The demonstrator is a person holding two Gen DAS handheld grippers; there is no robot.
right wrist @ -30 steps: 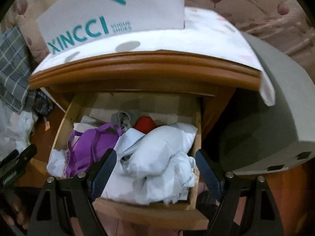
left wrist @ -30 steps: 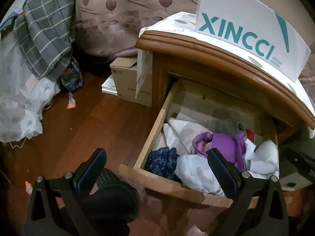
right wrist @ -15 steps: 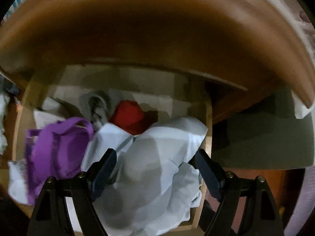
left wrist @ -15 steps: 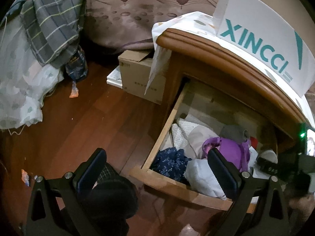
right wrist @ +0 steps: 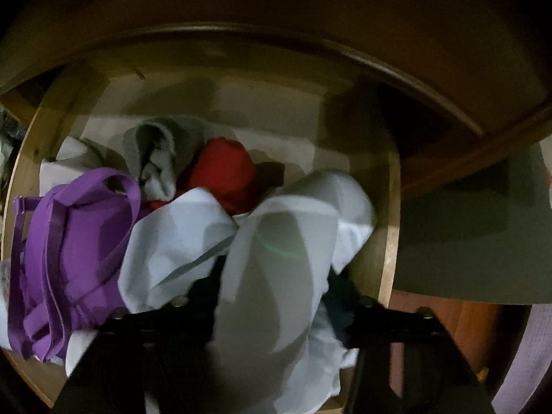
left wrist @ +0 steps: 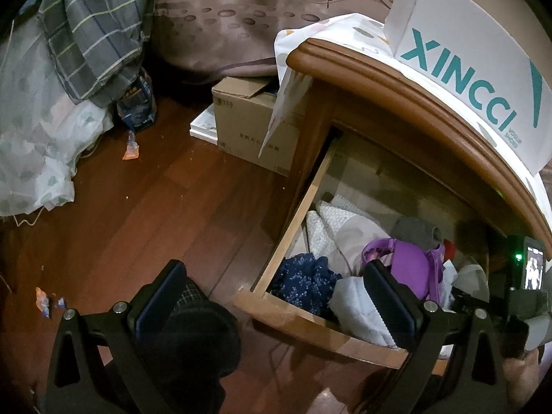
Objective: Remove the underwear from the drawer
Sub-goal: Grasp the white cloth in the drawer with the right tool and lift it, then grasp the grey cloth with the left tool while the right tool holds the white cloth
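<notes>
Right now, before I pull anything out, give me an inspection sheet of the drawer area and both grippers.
Surface: wooden nightstand, its drawer pulled open over a wood floor.
Job's things: white garment on top at the drawer's right; purple bra, red item, grey item and navy patterned cloth also inside.
Clutter: shoe box on the nightstand; cardboard box and wrappers on the floor.
Grippers: right gripper is down in the drawer, jaws closing around the white garment; left gripper open, empty, outside the drawer.
Cables: nothing seen.
Surroundings: plaid bedding, patterned headboard.
</notes>
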